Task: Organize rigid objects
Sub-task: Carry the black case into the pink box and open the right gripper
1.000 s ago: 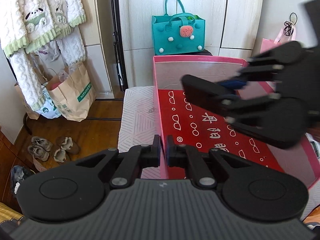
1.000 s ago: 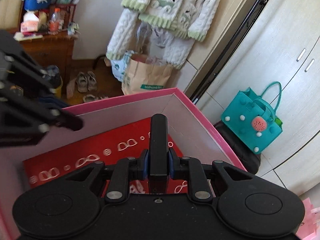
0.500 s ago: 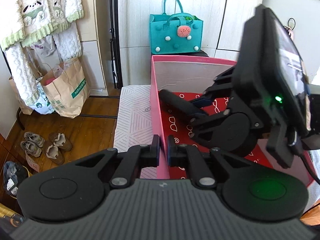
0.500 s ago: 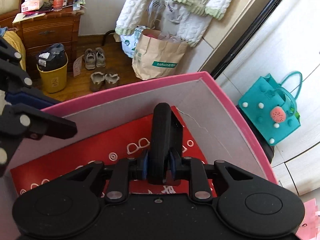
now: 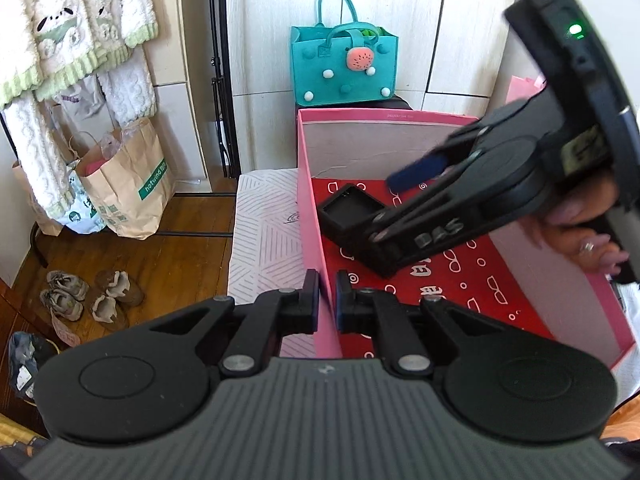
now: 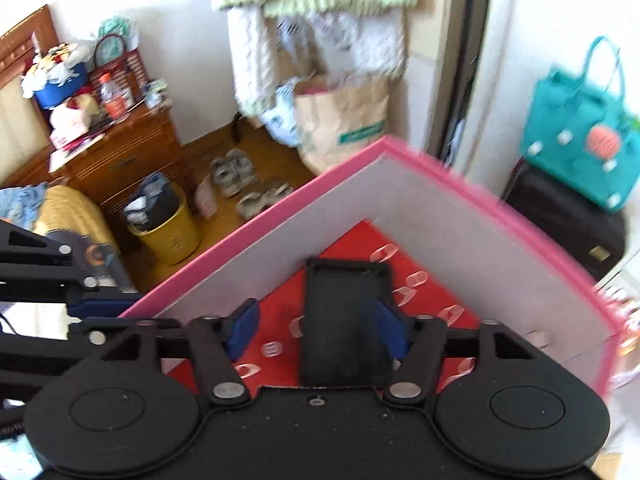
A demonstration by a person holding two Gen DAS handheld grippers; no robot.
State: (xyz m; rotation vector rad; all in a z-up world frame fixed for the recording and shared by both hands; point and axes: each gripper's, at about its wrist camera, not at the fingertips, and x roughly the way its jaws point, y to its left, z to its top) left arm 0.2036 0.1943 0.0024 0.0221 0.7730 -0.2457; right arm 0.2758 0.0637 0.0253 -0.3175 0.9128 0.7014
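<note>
A pink box (image 5: 384, 114) with a red patterned floor stands on a white striped surface. My left gripper (image 5: 327, 296) is shut on the box's left wall, one finger on each side. A flat black rectangular case (image 5: 348, 212) lies on the red floor near the far left corner. In the right wrist view the case (image 6: 344, 320) lies between the jaws of my right gripper (image 6: 316, 320), which are opening. The left blue pad (image 6: 240, 328) stands well clear of the case. The right one is at its edge.
A teal bag (image 5: 344, 64) sits on a black case behind the box. A paper bag (image 5: 128, 188) and shoes (image 5: 88, 296) are on the wooden floor to the left. A yellow bin (image 6: 168, 228) stands by a wooden cabinet (image 6: 120, 160). A person's hand (image 5: 592, 236) holds the right gripper.
The right gripper was shut on the black case held on edge. Now its jaws stand apart and the case lies flat on the red floor. The left gripper has kept its hold on the wall.
</note>
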